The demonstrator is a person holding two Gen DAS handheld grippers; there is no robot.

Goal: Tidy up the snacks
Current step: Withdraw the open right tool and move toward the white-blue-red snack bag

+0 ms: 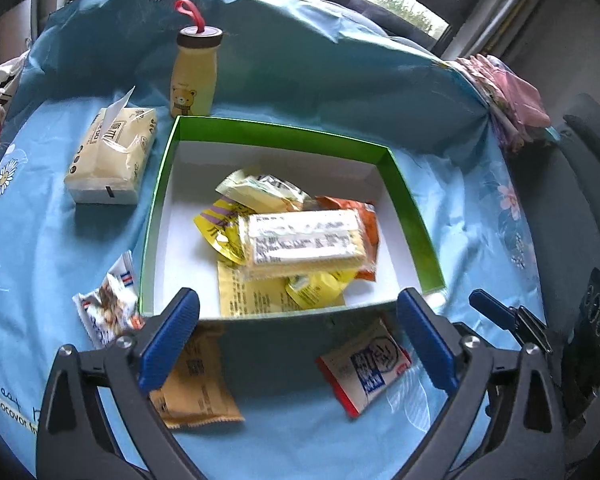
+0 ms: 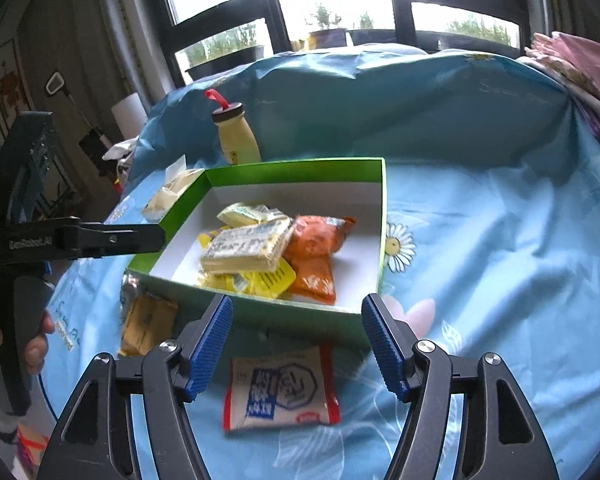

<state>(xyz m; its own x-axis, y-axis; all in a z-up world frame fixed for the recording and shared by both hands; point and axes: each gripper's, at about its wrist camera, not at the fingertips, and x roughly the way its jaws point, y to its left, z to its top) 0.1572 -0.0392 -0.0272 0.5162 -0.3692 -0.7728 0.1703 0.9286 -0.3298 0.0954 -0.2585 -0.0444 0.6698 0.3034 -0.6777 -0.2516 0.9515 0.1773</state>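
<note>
A green box [image 1: 411, 208] [image 2: 260, 170] with a white inside stands on the blue flowered cloth. It holds a pale cracker pack [image 1: 303, 240] [image 2: 248, 250] lying on yellow and orange packets [image 2: 315, 248]. In front of the box lie a red, white and blue packet [image 1: 363, 368] [image 2: 280, 392], a tan packet [image 1: 196, 384] [image 2: 146, 320] and a white packet with a nut picture [image 1: 108, 312]. My left gripper [image 1: 296, 304] hangs open above the box's near wall, nothing between its fingers. My right gripper [image 2: 296, 308] is open too, above the red, white and blue packet.
A tissue pack [image 1: 108, 156] and a yellow bear bottle [image 1: 194, 76] [image 2: 238, 136] stand left of and behind the box. Folded pink cloth [image 1: 511, 100] lies at the back right. The cloth rises in a ridge behind. A hand [image 2: 36, 344] holds the left gripper's handle at the left.
</note>
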